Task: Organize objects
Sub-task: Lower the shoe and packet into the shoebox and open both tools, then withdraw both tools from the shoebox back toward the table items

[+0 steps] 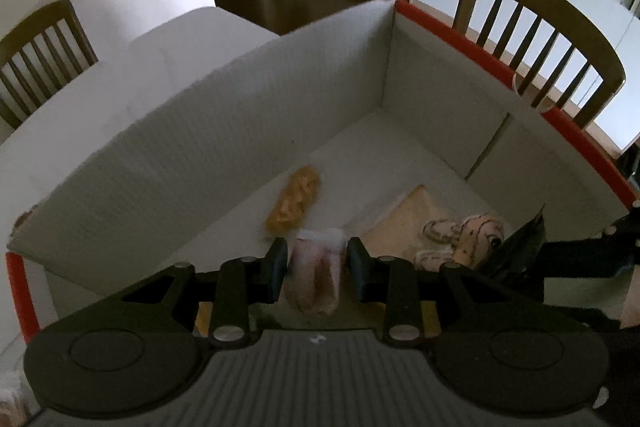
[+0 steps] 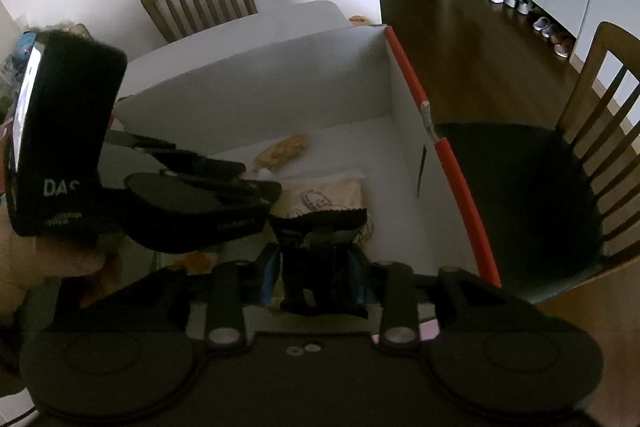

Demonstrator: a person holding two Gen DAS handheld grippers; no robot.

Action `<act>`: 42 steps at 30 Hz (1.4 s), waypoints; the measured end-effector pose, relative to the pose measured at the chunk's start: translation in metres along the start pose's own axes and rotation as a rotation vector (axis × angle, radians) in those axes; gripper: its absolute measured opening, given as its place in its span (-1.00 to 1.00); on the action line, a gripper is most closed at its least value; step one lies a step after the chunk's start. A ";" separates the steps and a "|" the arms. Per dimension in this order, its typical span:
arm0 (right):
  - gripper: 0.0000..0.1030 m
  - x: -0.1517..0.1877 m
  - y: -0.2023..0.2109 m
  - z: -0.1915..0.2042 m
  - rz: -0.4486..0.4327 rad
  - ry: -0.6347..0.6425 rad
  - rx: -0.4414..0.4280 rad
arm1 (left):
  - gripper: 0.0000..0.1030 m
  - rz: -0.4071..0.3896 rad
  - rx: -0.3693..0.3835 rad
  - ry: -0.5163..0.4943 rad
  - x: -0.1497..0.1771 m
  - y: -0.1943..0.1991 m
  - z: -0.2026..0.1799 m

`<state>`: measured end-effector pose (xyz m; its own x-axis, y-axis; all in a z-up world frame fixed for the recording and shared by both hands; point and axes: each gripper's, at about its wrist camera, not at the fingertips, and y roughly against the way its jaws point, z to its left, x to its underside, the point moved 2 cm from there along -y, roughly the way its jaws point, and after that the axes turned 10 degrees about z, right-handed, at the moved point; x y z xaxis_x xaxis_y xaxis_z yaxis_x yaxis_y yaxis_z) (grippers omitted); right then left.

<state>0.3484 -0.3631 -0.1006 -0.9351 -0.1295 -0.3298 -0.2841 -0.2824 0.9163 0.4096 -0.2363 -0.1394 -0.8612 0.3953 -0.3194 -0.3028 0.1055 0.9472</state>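
The task is judged to be partly done: three things are already seen lying on the floor of the white cardboard box (image 1: 248, 131) with red-edged rims, which stands on the white counter (image 1: 132, 75). Furthest left lies an orange-brown packet (image 1: 295, 198), apart from the others; next a flat beige pouch (image 1: 404, 219) is seen, and on its right end a pale spotted soft toy (image 1: 464, 233) rests. Two more items are judged still to be placed. A translucent pinkish packet (image 1: 316, 273) is held between the pads of the left hand-held gripper (image 1: 318, 269), over the near part of the box interior and not yet let go. To the right, a dark pouch with a serrated top edge (image 2: 320, 251) is clamped in the right hand-held gripper (image 2: 316, 277), likewise above the box and over the beige pouch. What the packets contain cannot be made out, the light being dim. The near wall of the box is hidden behind both tools, and whether further objects wait outside the box cannot be told; only a blurred clutter (image 2: 16, 67) is glimpsed at the far left of the right wrist view.
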 end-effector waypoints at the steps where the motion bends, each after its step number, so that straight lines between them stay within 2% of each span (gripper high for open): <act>1: -0.28 0.000 0.000 0.001 0.003 0.000 -0.001 | -0.39 -0.001 -0.004 0.000 0.001 0.000 0.000; 3: -0.18 0.000 0.001 0.001 0.005 0.000 0.000 | -0.38 -0.007 -0.007 0.006 0.002 0.001 0.001; 4: -0.08 0.000 0.001 0.002 0.001 0.000 0.001 | -0.28 -0.007 -0.006 0.012 0.002 0.001 0.002; 5: -0.04 -0.001 0.002 0.002 -0.004 -0.002 0.002 | -0.04 -0.008 -0.003 0.018 0.003 0.001 0.003; 8: 0.03 -0.002 0.004 -0.002 -0.015 -0.011 0.008 | 0.24 -0.021 -0.011 0.047 0.004 0.004 0.009; 12: 0.15 -0.002 0.008 -0.004 -0.037 -0.016 0.014 | 0.24 -0.046 0.018 0.091 0.003 0.011 0.017; 17: 0.24 0.001 0.019 -0.001 -0.061 -0.002 0.015 | 0.24 -0.089 0.036 0.093 0.009 0.026 0.018; 25: 0.25 0.008 0.040 0.009 -0.104 0.033 0.026 | 0.24 -0.146 0.073 0.091 0.026 0.061 0.025; 38: 0.43 0.027 0.065 0.050 -0.153 0.091 0.027 | 0.25 -0.230 0.105 0.107 0.078 0.117 0.048; 39: 0.47 0.029 0.067 0.054 -0.157 0.092 0.020 | 0.26 -0.239 0.104 0.105 0.083 0.121 0.049; 41: 0.50 0.031 0.069 0.062 -0.166 0.096 0.017 | 0.42 -0.257 0.104 0.102 0.091 0.130 0.053; 42: 0.51 0.032 0.070 0.066 -0.170 0.099 0.015 | 0.42 -0.267 0.107 0.103 0.095 0.134 0.056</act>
<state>0.2843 -0.3240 -0.0321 -0.8482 -0.1742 -0.5002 -0.4399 -0.2944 0.8484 0.3097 -0.1332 -0.0415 -0.7956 0.2470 -0.5532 -0.4838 0.2906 0.8255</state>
